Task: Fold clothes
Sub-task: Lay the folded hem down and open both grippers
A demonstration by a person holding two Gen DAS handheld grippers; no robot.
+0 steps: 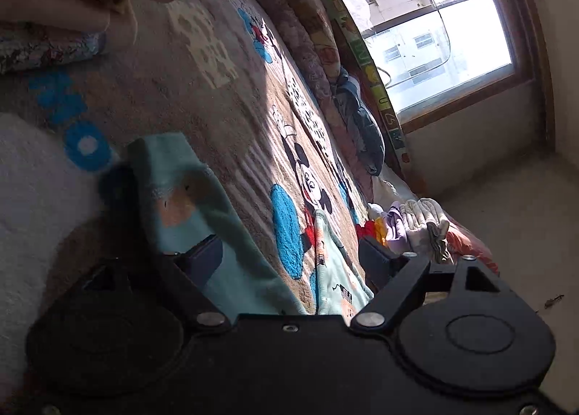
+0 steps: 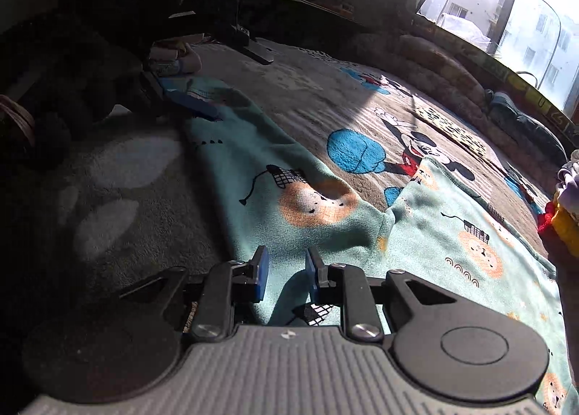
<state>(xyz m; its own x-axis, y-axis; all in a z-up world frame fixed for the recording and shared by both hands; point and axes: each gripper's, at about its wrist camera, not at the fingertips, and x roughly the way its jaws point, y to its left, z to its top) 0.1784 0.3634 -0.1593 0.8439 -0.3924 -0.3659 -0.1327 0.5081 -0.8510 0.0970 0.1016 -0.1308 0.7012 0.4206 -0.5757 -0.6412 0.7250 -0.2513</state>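
1. One brown cartoon-print blanket (image 2: 307, 96) covers the bed; bare open stretch toward the window (image 1: 427, 34).
2. Mint fleece garment (image 2: 289, 176) with orange lion faces lies rumpled across it, one sleeve end near the left gripper (image 1: 289, 255), jaws wide.
3. Right gripper (image 2: 284, 270) over the garment's near edge, jaws narrow, gripping nothing.
4. Small clothes pile (image 1: 416, 223) beside its far side.

A brown plush cartoon-mouse blanket (image 2: 362, 118) covers the surface ahead of both grippers. Beyond it, rolled bedding (image 1: 311, 53) lies along a wood-framed window (image 1: 427, 34) whose daylight falls in a bright patch across the blanket. A pale plaster wall (image 1: 506, 197) stands below the window, right of the left-hand view.
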